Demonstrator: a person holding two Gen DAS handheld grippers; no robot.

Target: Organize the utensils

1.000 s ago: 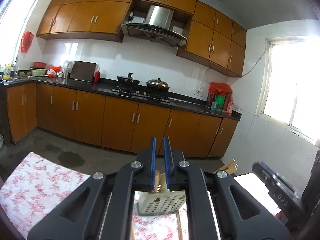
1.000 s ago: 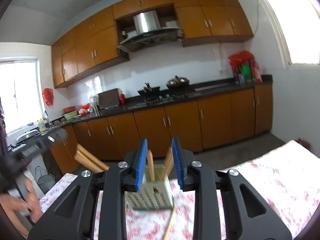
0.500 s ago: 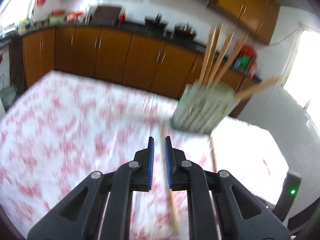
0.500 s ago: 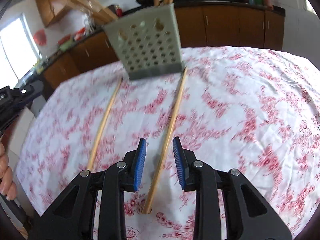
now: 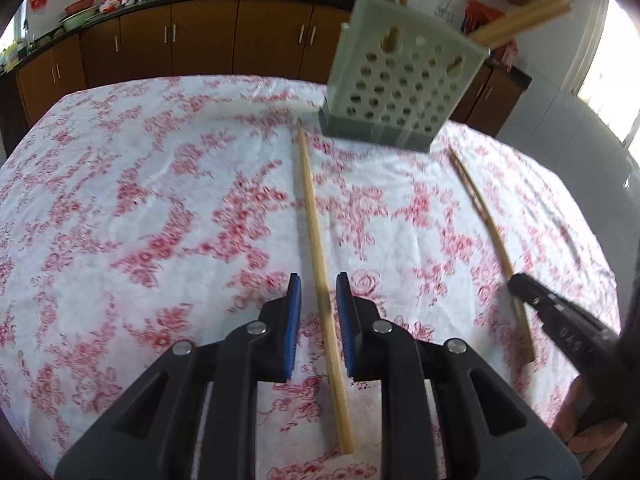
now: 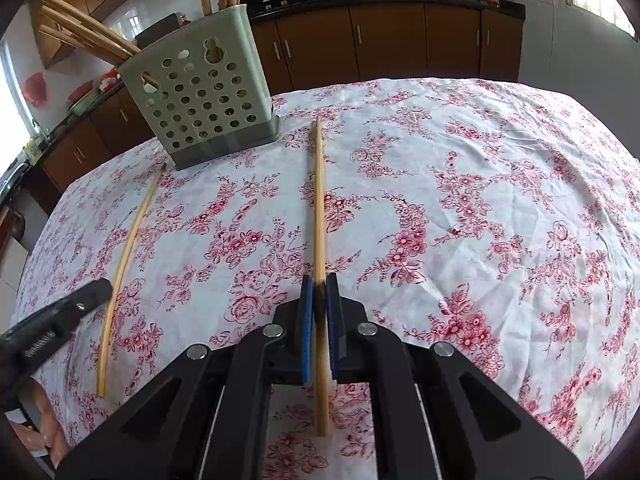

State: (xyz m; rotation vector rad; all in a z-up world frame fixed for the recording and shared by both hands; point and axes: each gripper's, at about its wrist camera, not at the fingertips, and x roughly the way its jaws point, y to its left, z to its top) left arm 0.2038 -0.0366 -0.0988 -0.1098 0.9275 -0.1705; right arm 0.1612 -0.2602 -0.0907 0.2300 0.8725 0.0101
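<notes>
Right gripper point(image 6: 319, 294) clamps one chopstick point(image 6: 319, 200); left gripper point(image 5: 319, 294) straddles another, unclosed.

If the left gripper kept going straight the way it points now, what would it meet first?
Probably the chopstick holder. The left gripper straddles a loose chopstick lying along that line; the holder stands just right of its far tip. Depth is unclear.

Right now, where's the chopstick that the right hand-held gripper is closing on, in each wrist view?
Left wrist view: the long pale wooden chopstick lies at right on the floral tablecloth, its near end by the right hand-held gripper.
Right wrist view: same chopstick runs up the centre, between the blue pads.
Shared landmark: the perforated grey-green plastic utensil holder, beyond its far tip.
</notes>
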